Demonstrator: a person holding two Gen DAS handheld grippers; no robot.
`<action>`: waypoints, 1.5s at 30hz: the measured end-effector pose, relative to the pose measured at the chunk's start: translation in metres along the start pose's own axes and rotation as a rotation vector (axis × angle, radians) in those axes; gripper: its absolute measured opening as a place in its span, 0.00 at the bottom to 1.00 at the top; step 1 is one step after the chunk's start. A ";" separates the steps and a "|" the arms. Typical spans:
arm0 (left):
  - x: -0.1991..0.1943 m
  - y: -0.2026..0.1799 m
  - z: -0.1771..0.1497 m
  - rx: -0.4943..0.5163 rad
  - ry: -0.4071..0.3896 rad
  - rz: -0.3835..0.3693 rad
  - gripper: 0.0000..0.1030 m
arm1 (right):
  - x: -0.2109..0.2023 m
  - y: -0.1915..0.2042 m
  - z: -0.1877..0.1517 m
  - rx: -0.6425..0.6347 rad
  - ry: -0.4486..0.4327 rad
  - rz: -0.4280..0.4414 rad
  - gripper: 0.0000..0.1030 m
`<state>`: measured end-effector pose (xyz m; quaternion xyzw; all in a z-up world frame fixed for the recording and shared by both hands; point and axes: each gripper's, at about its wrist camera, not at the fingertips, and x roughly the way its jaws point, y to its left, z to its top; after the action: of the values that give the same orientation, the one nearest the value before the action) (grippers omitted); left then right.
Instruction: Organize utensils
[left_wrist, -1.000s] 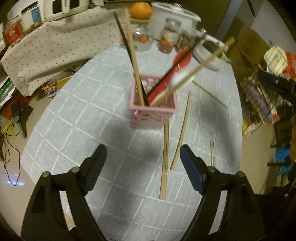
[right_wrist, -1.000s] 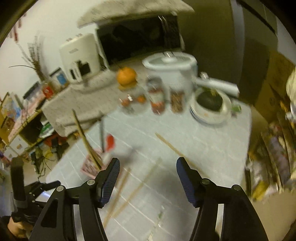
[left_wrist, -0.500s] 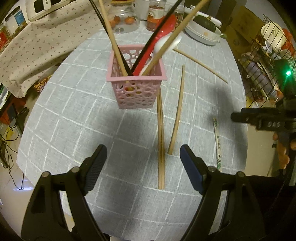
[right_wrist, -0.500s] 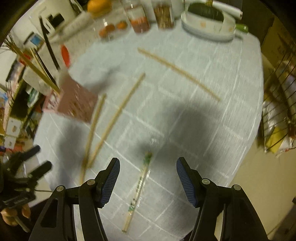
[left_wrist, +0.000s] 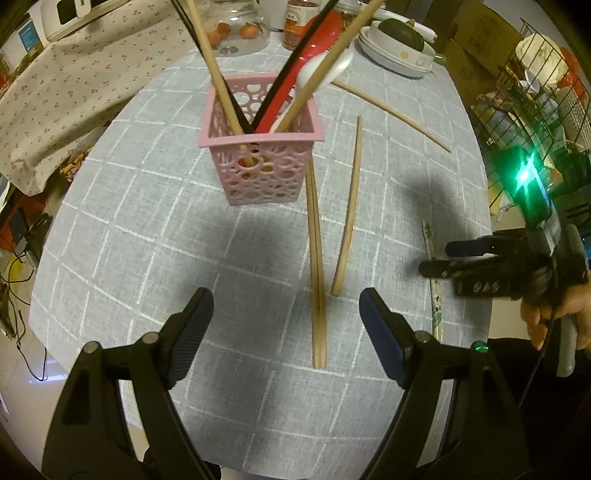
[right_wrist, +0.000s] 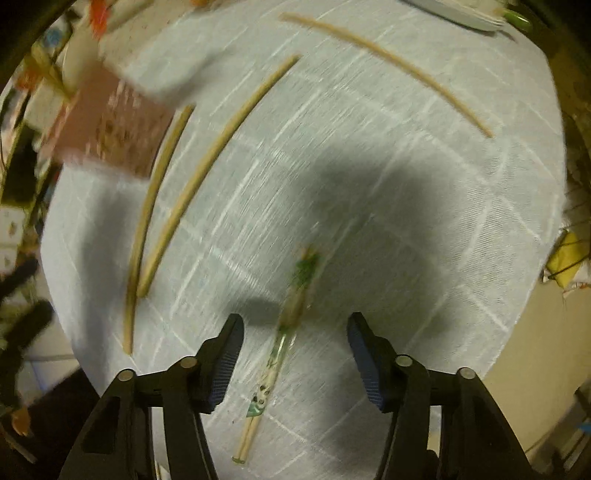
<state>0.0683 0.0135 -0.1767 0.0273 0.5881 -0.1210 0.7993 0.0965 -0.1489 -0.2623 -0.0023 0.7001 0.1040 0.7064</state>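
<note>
Left gripper (left_wrist: 286, 314) fingers wide apart; right gripper (right_wrist: 294, 334) fingers just narrowing, nothing gripped.

Round table (left_wrist: 147, 240), grey checked cloth (right_wrist: 369, 147)

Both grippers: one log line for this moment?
left gripper: open, empty, over loose chopsticks | right gripper: jaws just closing, straddling wrapped chopsticks, not gripped

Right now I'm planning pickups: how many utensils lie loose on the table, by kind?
Bare wooden chopsticks: 4
Wrapped chopstick pair: 1
Total: 5
</note>
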 end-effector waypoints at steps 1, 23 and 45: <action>0.000 -0.001 0.000 0.005 0.000 -0.002 0.79 | 0.001 0.006 -0.002 -0.038 0.000 -0.022 0.55; 0.014 -0.099 0.010 0.230 -0.036 -0.063 0.72 | -0.062 -0.068 -0.004 0.049 -0.163 0.015 0.07; 0.128 -0.120 0.168 0.085 0.046 0.132 0.27 | -0.076 -0.119 0.003 0.181 -0.215 0.126 0.05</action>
<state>0.2338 -0.1543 -0.2347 0.1029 0.5974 -0.0923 0.7900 0.1176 -0.2757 -0.2042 0.1164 0.6255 0.0845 0.7669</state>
